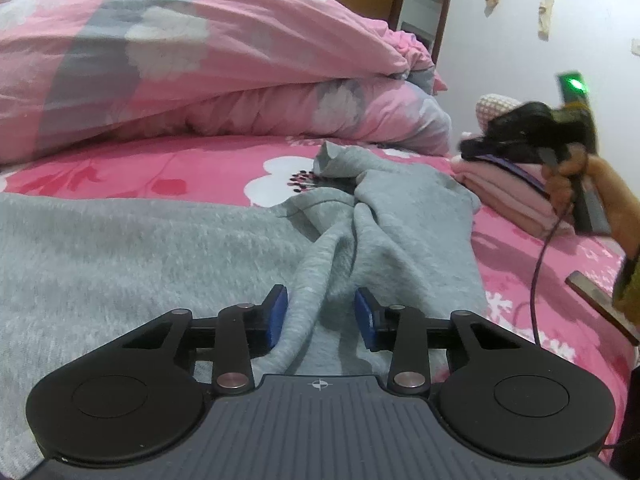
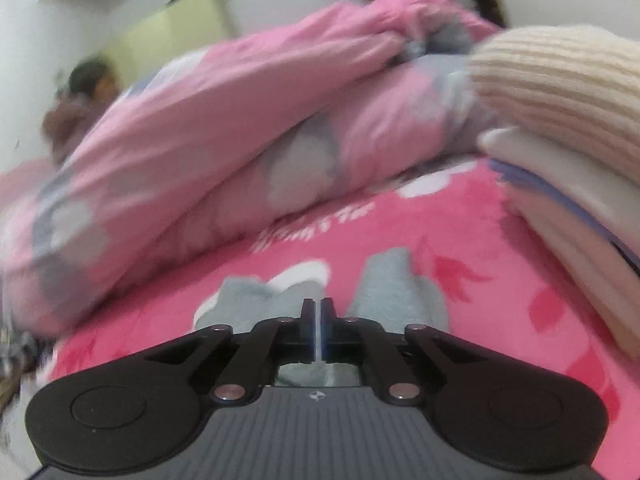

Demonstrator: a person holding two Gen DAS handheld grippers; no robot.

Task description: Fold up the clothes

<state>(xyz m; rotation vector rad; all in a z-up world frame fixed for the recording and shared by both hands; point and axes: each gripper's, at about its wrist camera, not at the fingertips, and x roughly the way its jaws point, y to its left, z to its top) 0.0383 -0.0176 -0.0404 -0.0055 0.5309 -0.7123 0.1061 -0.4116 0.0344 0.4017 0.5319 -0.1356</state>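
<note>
Left wrist view: the left tool [image 1: 321, 312] sits low over a grey garment [image 1: 200, 248] spread across the near part of the bed [image 1: 160, 168], which wears a pink flowered sheet. Its blue pads [image 1: 279, 312] stand partly apart, with a raised ridge of the grey cloth running up between them; whether the pads press on that ridge I cannot tell. The garment's far end lies bunched and twisted toward the middle of the bed. Behind it a pink and grey quilt [image 1: 180, 64] is heaped along the far side. At the bed's right edge lies a folded pink pile [image 1: 508, 192], and above it, blurred, a hand [image 1: 568, 176] carries the right tool [image 1: 500, 136], seen here from the side, with a cable hanging from it.

Right wrist view: much blurred. The right tool [image 2: 318, 320] has its fingers drawn together with only a thin slit left, and no cloth shows in that slit. Two grey bits of the garment [image 2: 392, 284] lie on the pink sheet just beyond and below the fingertips. This view alone shows a stack of folded things [image 2: 560, 184] at the right, topped by a cream ribbed knit [image 2: 560, 76], and a person [image 2: 80, 100] beyond the quilt [image 2: 240, 120].
</note>
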